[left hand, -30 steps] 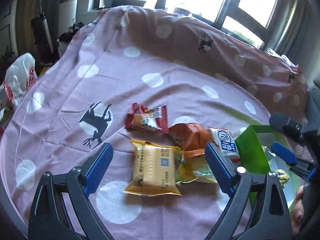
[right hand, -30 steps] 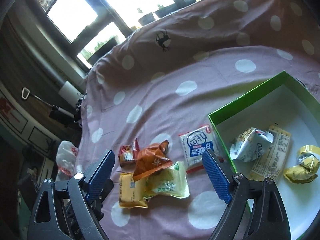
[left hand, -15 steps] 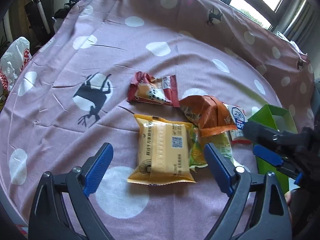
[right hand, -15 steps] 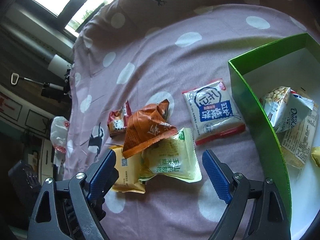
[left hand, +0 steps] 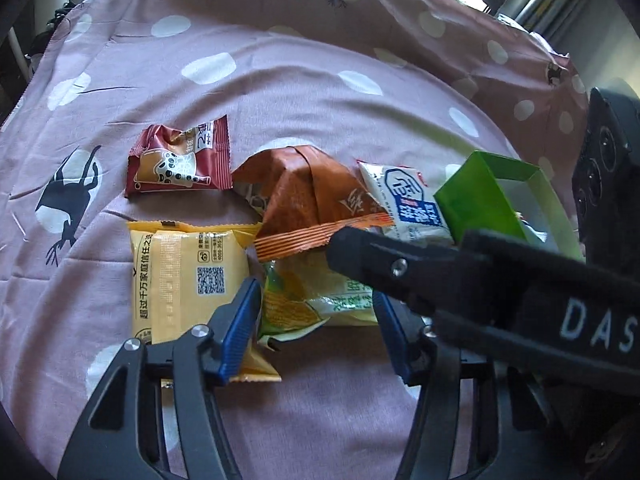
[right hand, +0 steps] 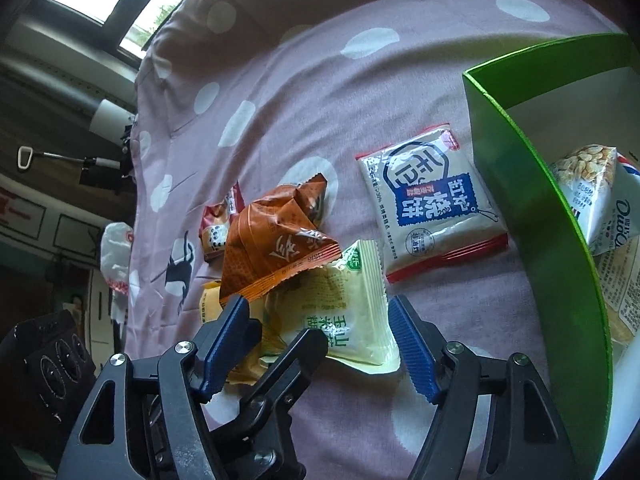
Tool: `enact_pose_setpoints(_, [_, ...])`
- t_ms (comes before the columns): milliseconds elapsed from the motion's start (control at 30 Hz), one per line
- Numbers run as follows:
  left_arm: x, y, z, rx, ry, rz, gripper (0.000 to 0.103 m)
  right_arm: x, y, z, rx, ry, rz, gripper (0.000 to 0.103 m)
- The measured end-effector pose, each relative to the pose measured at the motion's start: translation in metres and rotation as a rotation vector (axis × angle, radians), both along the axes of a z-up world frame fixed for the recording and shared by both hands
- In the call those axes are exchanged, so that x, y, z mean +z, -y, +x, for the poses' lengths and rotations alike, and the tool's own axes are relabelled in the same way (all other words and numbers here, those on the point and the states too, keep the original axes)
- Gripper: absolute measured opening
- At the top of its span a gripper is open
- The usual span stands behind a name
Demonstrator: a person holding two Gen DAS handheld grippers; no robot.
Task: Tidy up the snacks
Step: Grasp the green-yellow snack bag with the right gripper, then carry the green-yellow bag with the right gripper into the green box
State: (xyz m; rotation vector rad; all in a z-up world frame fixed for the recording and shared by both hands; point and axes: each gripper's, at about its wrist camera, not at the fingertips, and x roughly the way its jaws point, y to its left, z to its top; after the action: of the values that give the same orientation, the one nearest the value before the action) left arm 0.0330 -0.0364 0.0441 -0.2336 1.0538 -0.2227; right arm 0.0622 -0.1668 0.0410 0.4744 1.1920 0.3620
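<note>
- The left gripper (left hand: 316,320) was spread, its blue pads on either side of the pale green corn snack packet (left hand: 320,296), not pinching it.
- The right gripper (right hand: 320,336) was also spread around that packet (right hand: 340,304).
- An orange wrapper (right hand: 272,248) overlapped the packet's top; the green box (right hand: 536,208) stood to the right on the polka-dot cloth (right hand: 280,80).

window (right hand: 132,8): bright daylight | pink dotted cloth (left hand: 280,92) | dark wall (right hand: 48,128)

Snack pile (right hand: 296,276) left of box (right hand: 532,208); touching? unclear.
</note>
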Motion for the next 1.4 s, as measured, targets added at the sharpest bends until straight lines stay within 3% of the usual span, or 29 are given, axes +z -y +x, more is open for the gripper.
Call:
enact_pose_setpoints(167, [-0.005, 0.003, 0.004, -0.01, 0.006, 0.008, 0.059, -0.012, -0.005, 0.005, 0.023, -0.031, -0.008, 0.072])
enact_pose_setpoints(267, [-0.009, 0.007, 0.006, -0.025, 0.007, 0.02, 0.055, -0.018, -0.009, 0.009, 0.049, -0.039, 0.017, 0.064])
enact_pose_setpoints(333, [-0.014, 0.005, 0.01, -0.026, -0.014, -0.012, 0.055, -0.019, -0.009, 0.009, 0.051, -0.035, 0.002, 0.057])
enact_pose_setpoints(433, [-0.012, 0.006, 0.008, -0.029, -0.002, -0.017, 0.05, -0.018, -0.009, 0.009, 0.061, -0.026, 0.016, 0.053])
enact_pose_setpoints(633, [0.001, 0.007, -0.003, -0.022, 0.017, -0.041, 0.046, -0.006, -0.011, 0.001, 0.074, -0.005, 0.024, 0.053])
enact_pose_setpoints(1167, [0.073, 0.014, -0.049, -0.006, 0.309, -0.018, 0.046, 0.073, -0.005, -0.043, 0.079, 0.243, 0.054, 0.053])
enact_pose_setpoints(1400, [0.105, 0.042, -0.048, -0.114, 0.385, 0.015, 0.046, 0.099, 0.022, -0.053, -0.001, 0.328, 0.074, 0.053])
